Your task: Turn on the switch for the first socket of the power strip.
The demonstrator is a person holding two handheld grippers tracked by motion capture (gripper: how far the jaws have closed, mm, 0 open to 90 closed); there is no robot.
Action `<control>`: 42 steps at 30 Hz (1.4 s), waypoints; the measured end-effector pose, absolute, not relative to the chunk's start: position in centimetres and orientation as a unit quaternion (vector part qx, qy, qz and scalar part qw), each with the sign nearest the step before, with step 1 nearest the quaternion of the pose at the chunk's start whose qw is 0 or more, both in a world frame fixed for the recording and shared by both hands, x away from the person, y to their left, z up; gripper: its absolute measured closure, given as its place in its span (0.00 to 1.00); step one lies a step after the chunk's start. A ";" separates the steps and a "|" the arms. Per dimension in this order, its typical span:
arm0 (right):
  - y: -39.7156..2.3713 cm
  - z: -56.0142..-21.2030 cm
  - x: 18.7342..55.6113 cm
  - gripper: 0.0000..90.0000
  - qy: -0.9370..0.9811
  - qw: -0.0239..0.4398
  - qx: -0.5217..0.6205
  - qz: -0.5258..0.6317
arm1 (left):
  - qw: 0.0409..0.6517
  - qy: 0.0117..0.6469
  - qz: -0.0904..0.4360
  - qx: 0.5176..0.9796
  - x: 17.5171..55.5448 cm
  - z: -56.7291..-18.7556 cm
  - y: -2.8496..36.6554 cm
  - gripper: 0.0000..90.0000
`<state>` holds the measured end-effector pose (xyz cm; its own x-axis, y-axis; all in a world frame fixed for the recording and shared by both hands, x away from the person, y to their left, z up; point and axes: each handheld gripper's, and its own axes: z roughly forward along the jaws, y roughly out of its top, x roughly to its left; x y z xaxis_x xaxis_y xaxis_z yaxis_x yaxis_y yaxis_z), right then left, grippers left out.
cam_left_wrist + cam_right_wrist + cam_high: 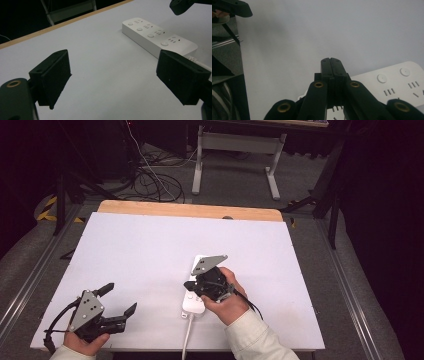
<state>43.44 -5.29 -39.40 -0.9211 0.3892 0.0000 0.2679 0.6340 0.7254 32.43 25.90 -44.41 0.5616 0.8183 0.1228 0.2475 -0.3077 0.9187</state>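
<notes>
Switch-pressing step: right gripper (pixel 331 65), jaws together, poised above power strip (pixel 194 290); left gripper (pixel 119 301) apart, idle. Next move probably needs accurate descent onto one button.

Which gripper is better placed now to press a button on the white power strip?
Right. The right gripper, jaws shut, hovers directly over the power strip; the left gripper stands open, well aside near the table edge.

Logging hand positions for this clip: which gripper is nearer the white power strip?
Right. The right gripper, fingers shut, is directly over the power strip. The left gripper, fingers open, sits well off to the strip's left near the table's front edge.
</notes>
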 end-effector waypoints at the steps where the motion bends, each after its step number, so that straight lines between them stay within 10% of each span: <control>1: -5.3 -39.4 43.4 1.00 0.900 0.078 0.182 0.387 | 0.468 0.356 0.304 0.749 32.4 -44.4 25.9 0.14; 22: -9.0 -36.6 42.3 0.44 0.865 0.121 0.203 0.442 | 0.468 0.359 0.303 0.748 32.4 -44.4 25.9 0.14; 42: -15.6 -37.1 40.4 0.26 0.829 0.156 0.240 0.479 | 0.467 0.359 0.305 0.748 32.4 -44.5 25.9 0.14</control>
